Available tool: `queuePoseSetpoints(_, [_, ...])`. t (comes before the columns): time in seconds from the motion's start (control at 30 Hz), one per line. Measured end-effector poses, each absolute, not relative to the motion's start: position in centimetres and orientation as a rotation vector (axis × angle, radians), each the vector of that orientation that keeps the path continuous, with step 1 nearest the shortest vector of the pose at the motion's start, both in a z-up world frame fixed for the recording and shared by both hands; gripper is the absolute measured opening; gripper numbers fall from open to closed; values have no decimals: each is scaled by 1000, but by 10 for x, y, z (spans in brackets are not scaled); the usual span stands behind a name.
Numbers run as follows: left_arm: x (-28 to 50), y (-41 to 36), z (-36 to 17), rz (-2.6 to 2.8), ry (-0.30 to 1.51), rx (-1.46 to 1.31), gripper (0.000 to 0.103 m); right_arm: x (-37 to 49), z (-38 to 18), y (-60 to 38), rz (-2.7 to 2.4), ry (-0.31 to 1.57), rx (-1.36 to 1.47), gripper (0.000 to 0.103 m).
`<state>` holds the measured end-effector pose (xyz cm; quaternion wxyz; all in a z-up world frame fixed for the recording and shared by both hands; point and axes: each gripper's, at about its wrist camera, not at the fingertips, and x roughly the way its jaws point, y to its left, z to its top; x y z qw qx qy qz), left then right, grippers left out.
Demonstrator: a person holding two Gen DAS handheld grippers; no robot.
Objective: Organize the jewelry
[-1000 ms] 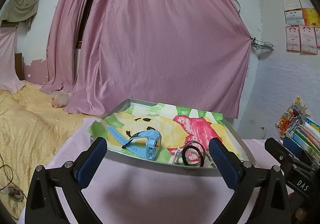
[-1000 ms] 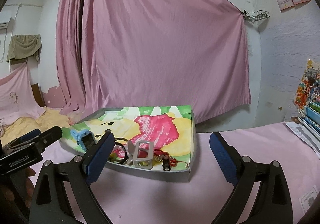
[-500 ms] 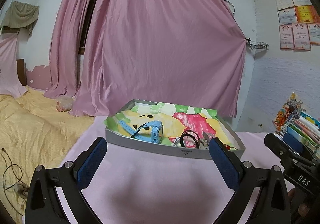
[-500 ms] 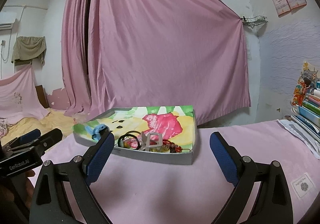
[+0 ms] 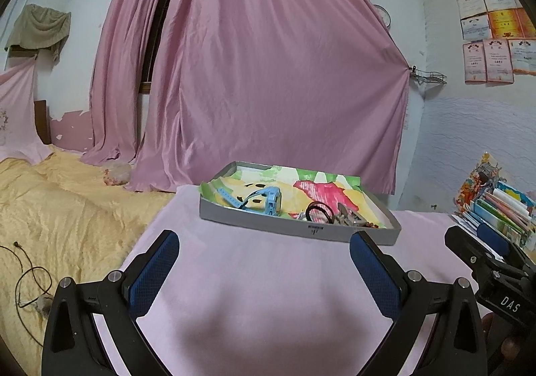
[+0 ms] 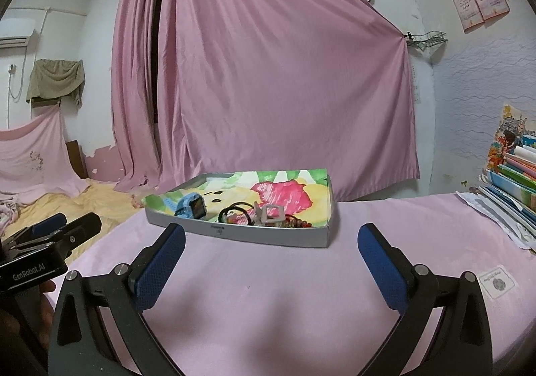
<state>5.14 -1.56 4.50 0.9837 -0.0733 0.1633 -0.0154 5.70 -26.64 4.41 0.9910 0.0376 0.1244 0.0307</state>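
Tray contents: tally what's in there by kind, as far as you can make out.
Blue watch: 1
Black loop (band or cord): 1
Grey square buckle-like piece: 1
Red-brown bead string: 1
Total: 4 that I can tell apart in the tray; the small pieces in the cluster overlap, so there may be more.

Pink-covered table bearing a shallow grey tray toward the far edge, loose papers and stacked books at right, a small printed label nearer.
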Motion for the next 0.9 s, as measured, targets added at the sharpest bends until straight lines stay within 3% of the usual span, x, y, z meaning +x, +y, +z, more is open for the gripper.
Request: queuePoseSetpoints(0.9, [-5,1,23,11,339,-142,102,-8,28,-267,64,218,73,101])
